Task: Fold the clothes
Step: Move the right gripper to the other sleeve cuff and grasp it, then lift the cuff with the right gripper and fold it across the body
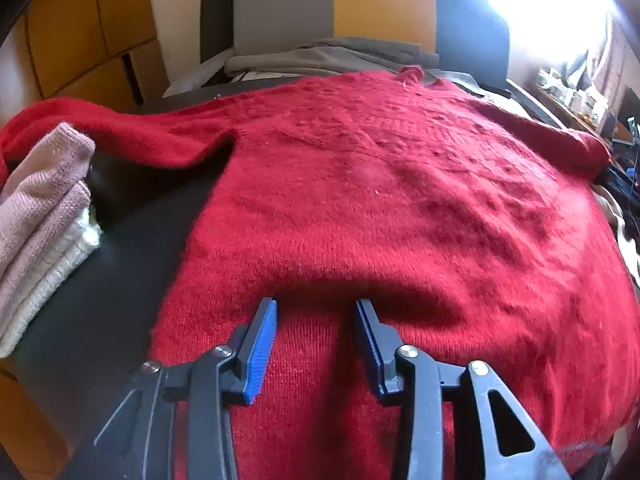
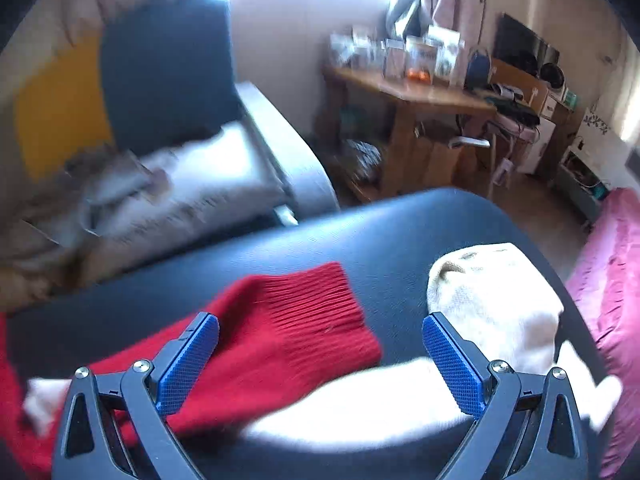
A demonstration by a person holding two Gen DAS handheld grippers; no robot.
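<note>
A fuzzy red sweater lies spread flat over a dark table, its collar at the far side and one sleeve stretched out to the left. My left gripper hovers open over the sweater's near hem, with nothing between its blue pads. In the right wrist view the other red sleeve ends in a ribbed cuff on the dark table. My right gripper stands wide open just above that cuff, holding nothing.
A stack of folded pink and white knitwear sits at the table's left edge. A cream garment lies right of the cuff. A grey-and-yellow armchair piled with grey clothes stands behind. A cluttered wooden desk and a pink bedcover are to the right.
</note>
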